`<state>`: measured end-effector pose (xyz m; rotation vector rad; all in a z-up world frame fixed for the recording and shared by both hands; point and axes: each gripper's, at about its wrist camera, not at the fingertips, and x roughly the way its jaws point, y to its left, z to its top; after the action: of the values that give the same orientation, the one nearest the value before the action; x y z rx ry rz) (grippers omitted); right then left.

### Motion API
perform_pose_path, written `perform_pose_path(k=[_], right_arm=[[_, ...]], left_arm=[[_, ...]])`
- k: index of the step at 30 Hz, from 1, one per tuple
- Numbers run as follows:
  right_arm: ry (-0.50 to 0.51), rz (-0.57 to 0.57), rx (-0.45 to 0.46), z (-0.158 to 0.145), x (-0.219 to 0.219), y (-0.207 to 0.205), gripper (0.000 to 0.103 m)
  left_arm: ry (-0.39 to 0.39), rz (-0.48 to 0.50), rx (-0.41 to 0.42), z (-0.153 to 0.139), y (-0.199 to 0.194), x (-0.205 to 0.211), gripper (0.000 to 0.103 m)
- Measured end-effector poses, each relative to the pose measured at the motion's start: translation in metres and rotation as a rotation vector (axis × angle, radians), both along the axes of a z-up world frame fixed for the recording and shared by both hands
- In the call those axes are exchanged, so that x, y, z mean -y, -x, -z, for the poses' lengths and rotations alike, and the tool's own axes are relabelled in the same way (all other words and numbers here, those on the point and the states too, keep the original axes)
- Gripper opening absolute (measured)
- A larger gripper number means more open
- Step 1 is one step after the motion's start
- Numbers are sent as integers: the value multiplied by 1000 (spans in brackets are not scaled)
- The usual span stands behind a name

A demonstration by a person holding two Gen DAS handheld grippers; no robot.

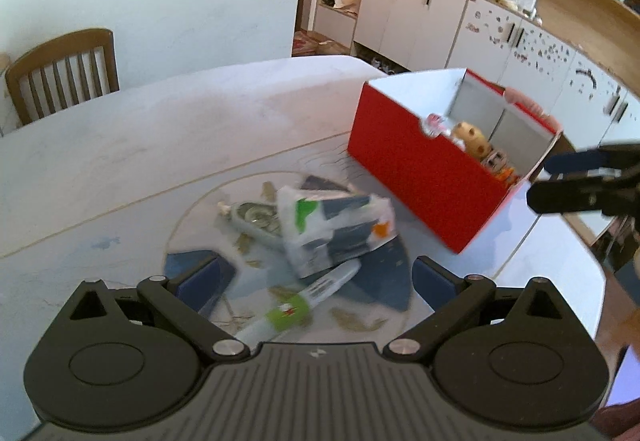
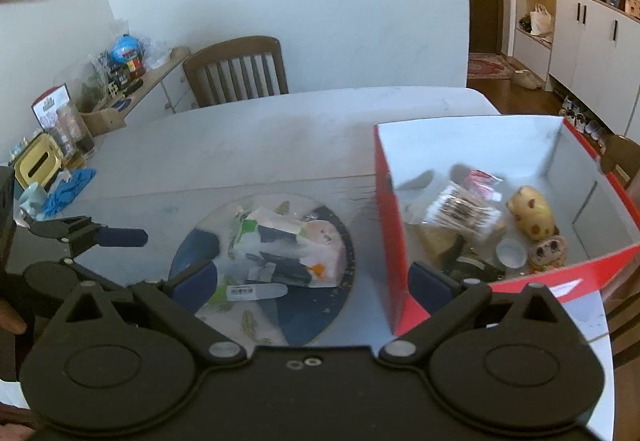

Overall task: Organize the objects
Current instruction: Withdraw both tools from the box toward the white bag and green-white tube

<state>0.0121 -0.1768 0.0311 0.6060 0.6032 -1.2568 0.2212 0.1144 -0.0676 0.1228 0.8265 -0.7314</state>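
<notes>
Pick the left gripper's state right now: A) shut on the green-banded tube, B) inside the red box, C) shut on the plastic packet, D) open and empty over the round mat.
D: the left gripper has its jaws spread wide with nothing between them, above the round mat, where the tube and packet lie loose.

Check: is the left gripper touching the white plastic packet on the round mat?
Apart. In the left wrist view the left gripper is open, and the white plastic packet lies beyond its blue fingertips, with bare round mat between them.
</notes>
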Motion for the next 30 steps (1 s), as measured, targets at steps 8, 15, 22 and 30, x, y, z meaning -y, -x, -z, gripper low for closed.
perform_pose_path(k=[8, 15, 22, 30], right_arm=[[-22, -42, -30, 15, 30, -33, 102], [-48, -144, -91, 30, 60, -63, 102], [-102, -197, -182, 54, 83, -79, 102], [-154, -249, -255, 75, 105, -86, 101]], left_arm=[[-25, 64, 3, 33, -4, -4, 102], [-53, 117, 24, 55, -8, -3, 102], [-80, 148, 37, 71, -14, -1, 102], [-91, 188, 61, 84, -13, 4, 102]])
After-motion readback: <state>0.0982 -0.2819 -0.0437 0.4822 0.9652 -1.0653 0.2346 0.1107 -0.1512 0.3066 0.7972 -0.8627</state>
